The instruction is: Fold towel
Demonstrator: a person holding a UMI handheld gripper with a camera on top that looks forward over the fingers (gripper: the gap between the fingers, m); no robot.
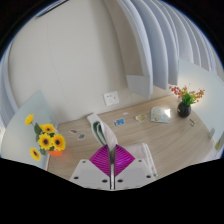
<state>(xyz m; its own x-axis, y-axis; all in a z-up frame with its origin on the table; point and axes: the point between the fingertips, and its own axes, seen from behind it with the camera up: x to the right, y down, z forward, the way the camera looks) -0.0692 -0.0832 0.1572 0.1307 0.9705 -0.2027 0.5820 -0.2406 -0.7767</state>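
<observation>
Hand-held gripper (112, 172) over wooden desk (140, 128), fingers pressed together on a magenta fold.

Nearest: 2 pale fingers w/ magenta pads meet at the tips, narrow, pinching what looks like magenta fabric bunched into a peak, prob. the towel (111, 157); can't tell pad from cloth for sure. Gripper points fwd, tilted down toward the desk. Left of fingers: 1 bunch of yellow sunflowers (46, 140), round petalled heads. Just beyond the tips: 1 small white curved item (97, 124), unclear. Farther right: 1 crumpled pale object (160, 115), then 1 dark vase of red/orange flowers (185, 99). Behind: smooth white wall w/ 1 socket plate (112, 97).
</observation>
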